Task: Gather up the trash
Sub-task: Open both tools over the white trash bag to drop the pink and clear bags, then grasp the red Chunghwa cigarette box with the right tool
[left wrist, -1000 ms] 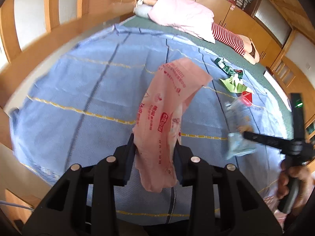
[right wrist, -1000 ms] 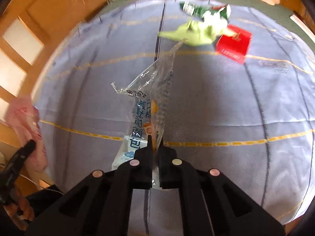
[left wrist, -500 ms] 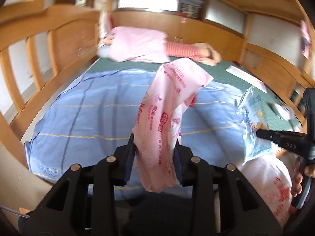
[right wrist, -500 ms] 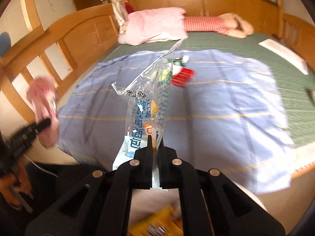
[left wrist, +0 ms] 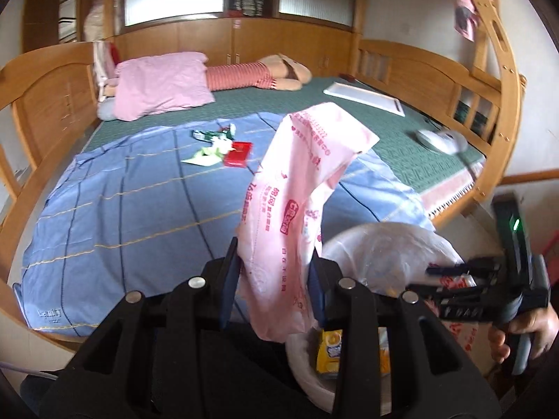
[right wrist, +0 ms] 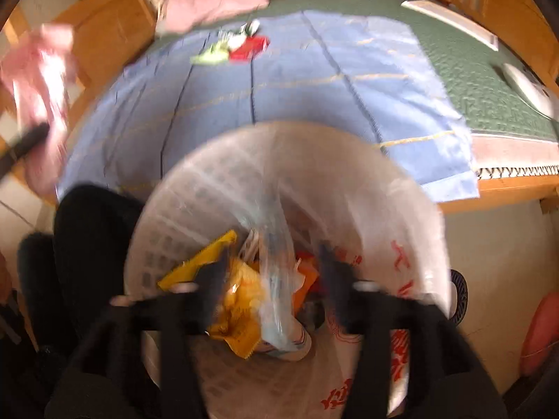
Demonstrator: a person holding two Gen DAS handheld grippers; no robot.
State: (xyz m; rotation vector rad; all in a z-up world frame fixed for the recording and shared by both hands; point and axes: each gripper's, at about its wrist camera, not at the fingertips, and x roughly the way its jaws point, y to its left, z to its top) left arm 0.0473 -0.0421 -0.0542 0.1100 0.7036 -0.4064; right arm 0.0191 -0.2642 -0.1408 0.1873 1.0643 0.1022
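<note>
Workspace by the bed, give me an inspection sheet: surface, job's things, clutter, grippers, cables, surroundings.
Surface: blue sheet over a green mat.
Job's things: pink wrapper; clear wrapper in the lined bin; red packet and green scraps on the sheet.
Clutter: pink pillow, white board.
Grippers: left gripper jaws clamp the pink wrapper; right gripper jaws have just been opening, apart over the bin, the clear wrapper loose between them.
Cables: nothing seen clearly.
Surroundings: wooden bed frame, cabinets.

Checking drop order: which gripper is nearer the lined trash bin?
Right. The right gripper hangs directly over the trash bin, jaws just opened, clear wrapper dropping in. The left gripper holds the pink wrapper off to the bin's side.
</note>
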